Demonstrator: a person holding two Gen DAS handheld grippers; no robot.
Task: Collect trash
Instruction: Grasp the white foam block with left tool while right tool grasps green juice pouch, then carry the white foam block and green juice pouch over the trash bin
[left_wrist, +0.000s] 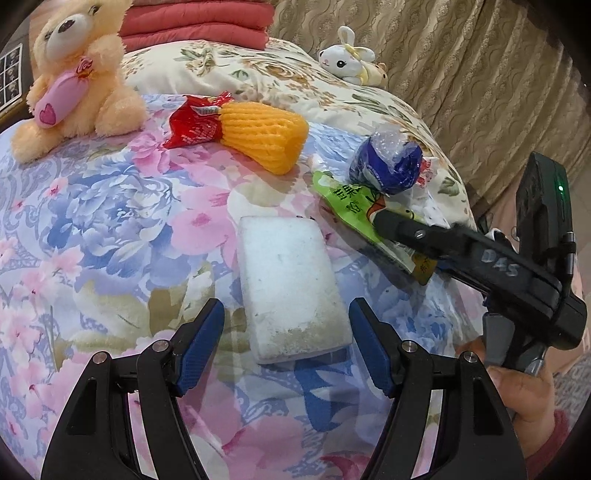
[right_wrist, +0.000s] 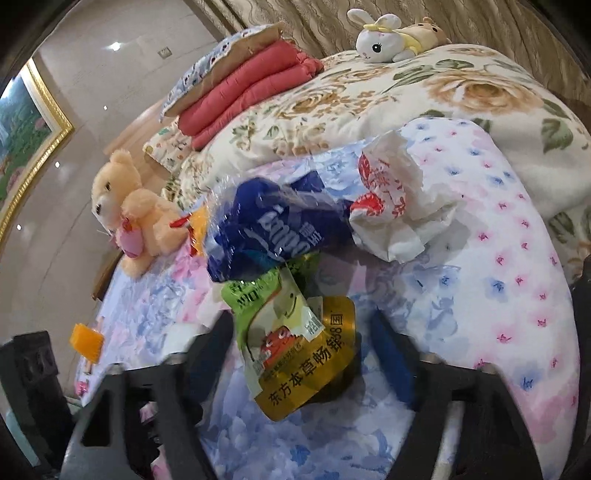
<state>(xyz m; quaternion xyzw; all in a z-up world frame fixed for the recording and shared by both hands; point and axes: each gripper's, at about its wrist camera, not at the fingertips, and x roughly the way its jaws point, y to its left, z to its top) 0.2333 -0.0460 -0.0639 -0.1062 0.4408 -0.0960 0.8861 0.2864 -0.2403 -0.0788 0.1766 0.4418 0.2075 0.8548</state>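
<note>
My left gripper stands open over the flowered bedspread, its blue pads either side of the near end of a white foam block, with a gap on each side. To the right lies a green-and-gold snack packet under a crumpled blue plastic wrapper. My right gripper reaches in over that packet. In the right wrist view the packet lies between the blurred fingers of the right gripper, with a gap at the right pad. A red wrapper and an orange foam net lie farther back.
A crumpled white-and-red paper lies beside the blue wrapper. A teddy bear sits at the back left, a rabbit plush on the rose-patterned quilt, folded red bedding behind. A hand holds the right gripper.
</note>
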